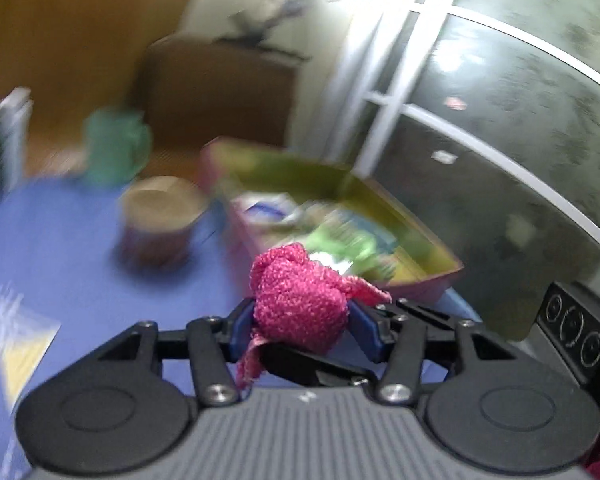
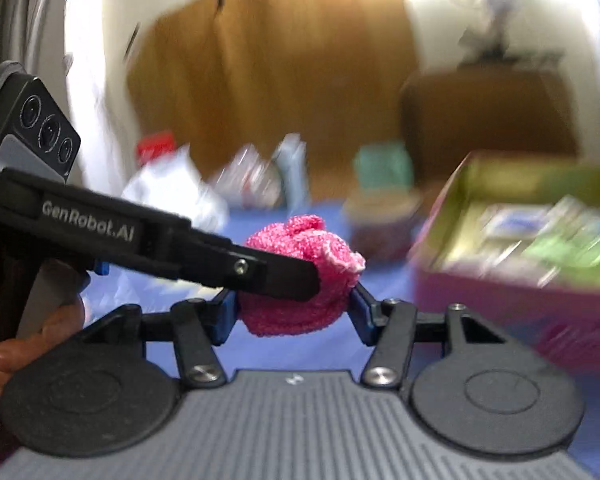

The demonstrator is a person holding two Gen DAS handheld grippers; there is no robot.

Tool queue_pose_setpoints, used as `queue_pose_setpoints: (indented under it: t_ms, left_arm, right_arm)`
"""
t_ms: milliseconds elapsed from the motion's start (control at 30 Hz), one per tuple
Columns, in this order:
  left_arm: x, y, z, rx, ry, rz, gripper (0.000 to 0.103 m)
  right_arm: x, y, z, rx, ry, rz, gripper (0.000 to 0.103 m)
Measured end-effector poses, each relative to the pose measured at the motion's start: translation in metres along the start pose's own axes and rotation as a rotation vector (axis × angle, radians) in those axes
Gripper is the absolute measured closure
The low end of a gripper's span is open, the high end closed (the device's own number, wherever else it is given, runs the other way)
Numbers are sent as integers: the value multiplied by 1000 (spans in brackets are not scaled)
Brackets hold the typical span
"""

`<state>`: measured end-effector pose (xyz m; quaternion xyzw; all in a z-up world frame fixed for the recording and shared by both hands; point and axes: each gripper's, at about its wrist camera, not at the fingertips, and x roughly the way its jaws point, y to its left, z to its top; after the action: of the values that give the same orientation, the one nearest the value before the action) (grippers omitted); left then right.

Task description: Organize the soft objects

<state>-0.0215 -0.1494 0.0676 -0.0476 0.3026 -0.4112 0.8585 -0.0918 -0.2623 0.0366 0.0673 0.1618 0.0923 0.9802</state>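
Note:
A pink knitted soft piece [image 1: 296,292] hangs in the air above the blue tablecloth [image 1: 60,248]. My left gripper [image 1: 300,320] is shut on it, its blue pads pressing both sides and a loose flap trailing below. In the right wrist view the same pink piece [image 2: 300,240] sits between the pads of my right gripper [image 2: 294,308], which also press on it. One finger [image 2: 284,276] of the left gripper reaches in from the left across its front. The right gripper's camera body [image 1: 572,332] shows at the right edge of the left wrist view.
A pink box [image 2: 480,300] with a yellow-green inside holds several blurred items, just beyond and to the right. A brown cup [image 1: 156,224] and a teal object [image 1: 116,148] stand farther back. Plastic bags [image 2: 172,192] lie at the back left. A hand [image 2: 40,340] holds the left gripper.

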Motion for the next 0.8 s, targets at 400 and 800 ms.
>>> queue_pose_setpoints:
  t_ms: [400,800]
  left_arm:
    - [145,-37,71,-65,132,147,9]
    - [73,-32,57,7,-63,293,6]
  right_arm:
    - [14,-145,48,197,133,-378,32]
    - [-55,-119,17,302,-246,-468,16]
